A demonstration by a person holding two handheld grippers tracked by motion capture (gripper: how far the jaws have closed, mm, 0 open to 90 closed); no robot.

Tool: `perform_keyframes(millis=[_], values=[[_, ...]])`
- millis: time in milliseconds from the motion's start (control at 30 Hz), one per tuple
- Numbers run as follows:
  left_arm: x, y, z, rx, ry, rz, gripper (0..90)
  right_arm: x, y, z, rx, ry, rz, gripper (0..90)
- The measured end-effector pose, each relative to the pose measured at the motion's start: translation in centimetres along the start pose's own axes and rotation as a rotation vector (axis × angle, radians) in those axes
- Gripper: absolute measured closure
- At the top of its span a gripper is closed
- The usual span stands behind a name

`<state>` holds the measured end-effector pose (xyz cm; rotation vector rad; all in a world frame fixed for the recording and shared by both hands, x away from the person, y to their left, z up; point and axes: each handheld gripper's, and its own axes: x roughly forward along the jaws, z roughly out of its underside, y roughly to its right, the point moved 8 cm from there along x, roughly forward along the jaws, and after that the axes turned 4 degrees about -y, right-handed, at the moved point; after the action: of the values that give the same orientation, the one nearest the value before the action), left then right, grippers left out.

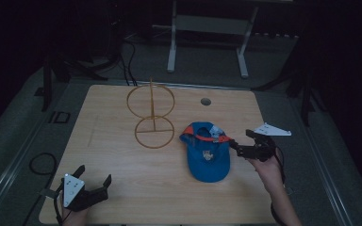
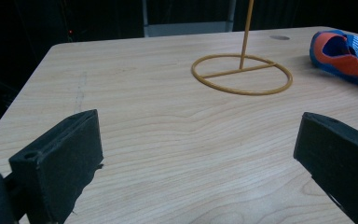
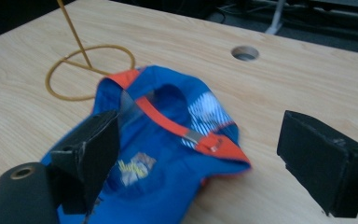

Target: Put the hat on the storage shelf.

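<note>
High view: a blue cap [image 1: 207, 153] with orange trim lies collapsed on the pale wood-grain surface [image 1: 122, 179], right of centre. Just beside its right edge hovers the right tool [image 1: 245, 141], jaws spread wide and empty, pointing at the strap end. The left tool [image 1: 94, 178] rests well apart at the near left corner, also wide and empty. A thin yellow wire stand [image 1: 152, 115], a flat ring base with an upright rod and a ring on top, stands left of the cap, close but not touching. A round hole [image 1: 206, 101] is cut in the surface behind.

Left gripper view: the left tool [image 2: 196, 140] brackets bare wood; the stand's base [image 2: 241, 73] and the cap's edge [image 2: 345, 53] lie far ahead.

Right gripper view: the cap [image 3: 163, 140] lies between the spread jaws of the right tool [image 3: 196, 149], underside partly up, showing an orange strap [image 3: 168, 119] with a small metal buckle [image 3: 193, 136]. The cloth looks soft, light and floppy; it should fold under a pinch rather than slip. The stiffer brim, or the seamed back rim by the strap, seems the surest hold.
</note>
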<state>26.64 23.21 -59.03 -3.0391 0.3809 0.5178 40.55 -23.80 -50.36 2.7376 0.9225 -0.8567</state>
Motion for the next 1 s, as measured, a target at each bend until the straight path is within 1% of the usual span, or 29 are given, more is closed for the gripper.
perform_keyframes(millis=[67, 233, 267, 333, 367, 433, 467, 500, 567, 600, 667, 700, 733, 867, 1000], values=[[0.0, 0.0, 0.0, -0.001, -0.001, 0.001, 1.5, 0.8, -0.1, -0.3, 0.007, 0.003, -0.005, 13.1], [0.0, 0.0, 0.0, -0.004, -0.004, 0.006, 1.5, 3.2, 0.2, -0.5, 0.016, -0.036, -0.003, 13.5], [0.0, 0.0, 0.1, -0.002, -0.006, 0.008, 1.4, 3.7, 0.2, -0.6, 0.01, -0.042, -0.005, 13.5], [0.0, 0.0, 0.1, -0.001, -0.006, 0.008, 1.5, 4.5, 0.5, -0.7, 0.005, -0.053, 0.007, 14.4], [0.1, 0.1, 0.0, 0.0, -0.006, 0.01, 1.5, 4.9, 0.6, -0.8, 0.001, -0.058, 0.005, 15.8], [0.1, 0.0, 0.0, 0.001, -0.006, 0.01, 1.5, 5.7, 1.0, -0.8, -0.014, -0.067, 0.02, 20.7], [0.1, 0.0, 0.0, 0.001, -0.005, 0.009, 1.5, 5.7, 1.0, -0.8, -0.014, -0.067, 0.02, 20.7], [0.0, 0.0, 0.0, -0.002, -0.002, 0.011, 1.5, 6.5, 1.5, -0.7, -0.009, -0.081, 0.026, 22.0], [0.1, 0.0, 0.1, -0.006, -0.005, 0.013, 1.5, 7.2, 1.8, -0.5, -0.005, -0.098, 0.021, 22.3], [0.1, 0.0, 0.1, -0.006, -0.005, 0.013, 1.5, 7.6, 1.9, -0.5, -0.007, -0.103, 0.028, 23.3], [0.1, 0.0, 0.1, -0.003, -0.006, 0.011, 1.5, 8.3, 2.1, -0.5, -0.021, -0.121, 0.035, 24.3], [0.1, 0.0, 0.1, -0.003, -0.006, 0.011, 1.5, 8.6, 2.2, -0.4, -0.03, -0.131, 0.039, 27.0], [0.1, 0.0, 0.1, -0.003, -0.006, 0.011, 1.5, 9.0, 2.3, -0.3, -0.035, -0.14, 0.045, 27.3], [0.1, 0.0, 0.1, -0.003, -0.007, 0.012, 1.5, 10.3, 2.9, 0.2, -0.022, -0.182, 0.059, 30.3], [0.1, 0.0, 0.1, -0.004, -0.006, 0.012, 1.5, 11.3, 3.1, 0.5, -0.015, -0.202, 0.059, 30.6]])
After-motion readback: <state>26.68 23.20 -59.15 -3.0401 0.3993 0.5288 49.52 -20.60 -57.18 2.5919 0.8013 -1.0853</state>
